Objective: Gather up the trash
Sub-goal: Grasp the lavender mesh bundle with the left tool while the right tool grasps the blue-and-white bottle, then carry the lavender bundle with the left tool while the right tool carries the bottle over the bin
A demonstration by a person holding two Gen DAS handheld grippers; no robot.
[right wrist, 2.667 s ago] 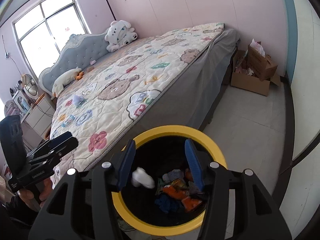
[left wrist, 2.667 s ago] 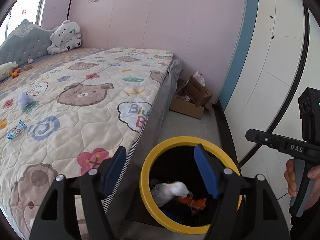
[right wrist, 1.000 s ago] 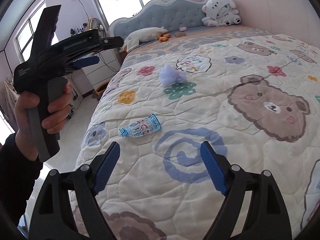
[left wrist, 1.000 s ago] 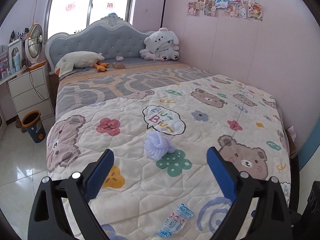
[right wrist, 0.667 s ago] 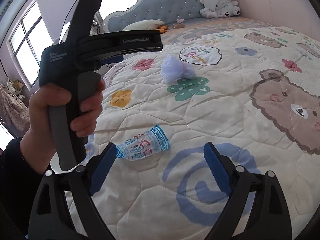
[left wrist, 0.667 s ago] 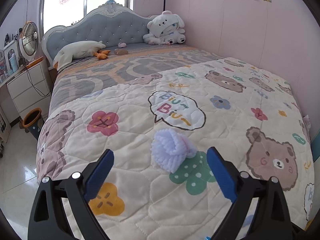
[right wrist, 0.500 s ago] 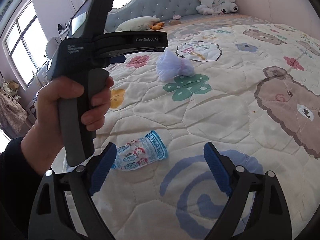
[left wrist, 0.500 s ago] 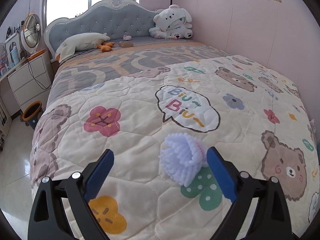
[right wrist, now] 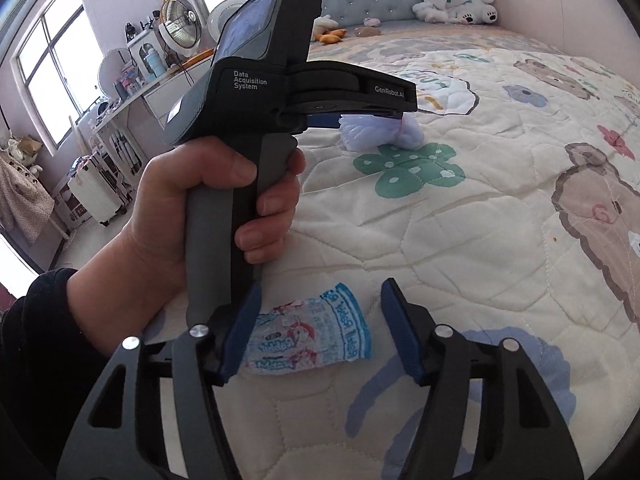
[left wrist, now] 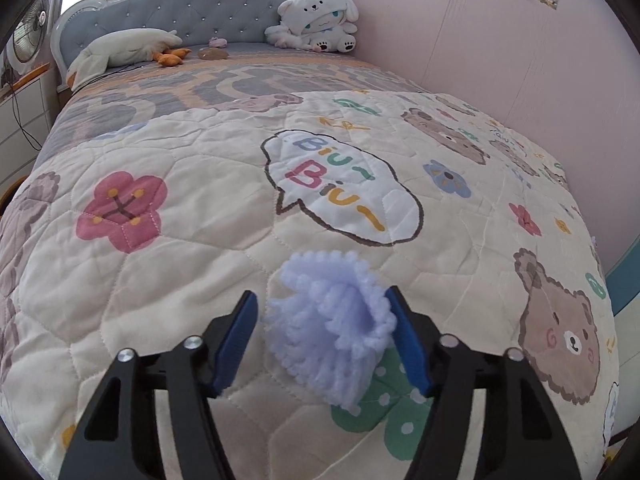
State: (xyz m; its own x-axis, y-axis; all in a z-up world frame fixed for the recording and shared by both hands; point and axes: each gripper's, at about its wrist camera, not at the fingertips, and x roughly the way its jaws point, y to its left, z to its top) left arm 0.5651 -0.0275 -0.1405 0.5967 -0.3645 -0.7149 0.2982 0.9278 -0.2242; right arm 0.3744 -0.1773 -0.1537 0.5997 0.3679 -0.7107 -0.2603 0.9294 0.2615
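Both grippers' jaws now narrowed: left gripper (left wrist: 324,340) around fluffy lilac cloth (left wrist: 328,328), right gripper (right wrist: 320,330) around crinkly wrapper (right wrist: 308,340).

Patterned quilt (left wrist: 200,184), white plush dog (left wrist: 316,20) by headboard (left wrist: 192,4) — desk fan (right wrist: 178,20)

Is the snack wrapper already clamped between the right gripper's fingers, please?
No, the wrapper lies flat on the quilt between the right gripper's open fingers.

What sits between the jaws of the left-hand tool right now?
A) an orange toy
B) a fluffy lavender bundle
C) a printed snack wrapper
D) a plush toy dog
B: the fluffy lavender bundle lies on the quilt between the left gripper jaws, which look not yet clamped.
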